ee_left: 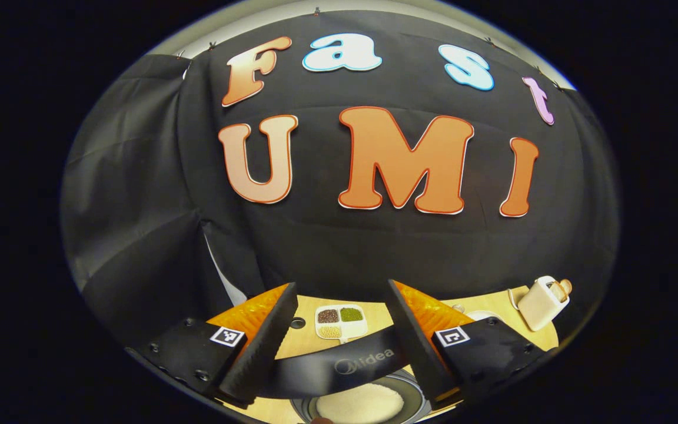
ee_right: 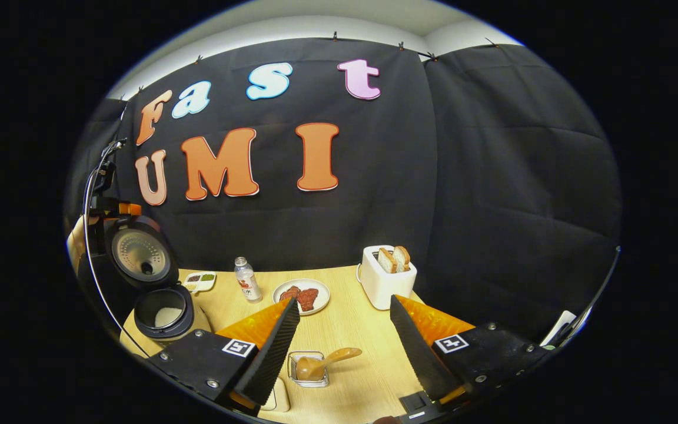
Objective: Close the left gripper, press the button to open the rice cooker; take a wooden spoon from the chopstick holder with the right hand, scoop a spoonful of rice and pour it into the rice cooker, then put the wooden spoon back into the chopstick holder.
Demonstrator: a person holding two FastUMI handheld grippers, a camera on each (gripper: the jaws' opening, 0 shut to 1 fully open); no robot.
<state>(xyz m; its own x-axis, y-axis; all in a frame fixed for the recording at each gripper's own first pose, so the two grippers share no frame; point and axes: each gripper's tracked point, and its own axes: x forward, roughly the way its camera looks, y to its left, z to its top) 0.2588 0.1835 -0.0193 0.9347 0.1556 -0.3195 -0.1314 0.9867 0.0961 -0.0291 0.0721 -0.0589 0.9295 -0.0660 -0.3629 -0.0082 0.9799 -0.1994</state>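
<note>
A light wooden table [ee_right: 362, 330] stands against black cloth walls. In the right gripper view the rice cooker [ee_right: 165, 315] sits at about nine o'clock with its lid [ee_right: 139, 250] swung up and standing open, and the pot shows a pale layer of rice [ee_right: 168, 317] at the bottom. Behind it, toward ten o'clock, lie a small divided dish [ee_right: 199, 281] of grains, a little bottle [ee_right: 247, 280] and a plate [ee_right: 302, 295] with reddish food. A white toaster [ee_right: 383, 277] with two slices of bread poking out stands at roughly one o'clock.

The right claw [ee_right: 345, 335] is released, its two black fingers spread wide with nothing between them. Low in the gap, at six o'clock, the wooden spoon [ee_right: 324, 362] rests in the clear chopstick holder [ee_right: 308, 370] (bowl down inside, handle leaning out to the right).

In the left gripper view the left claw [ee_left: 339, 335] is also spread open, grasping nothing. It hangs just above the rice cooker's pot [ee_left: 359, 403], whose white rice shows at six o'clock, and the dark raised lid edge crosses between the fingers. The divided dish lies beyond at twelve o'clock, the toaster at three o'clock.
</note>
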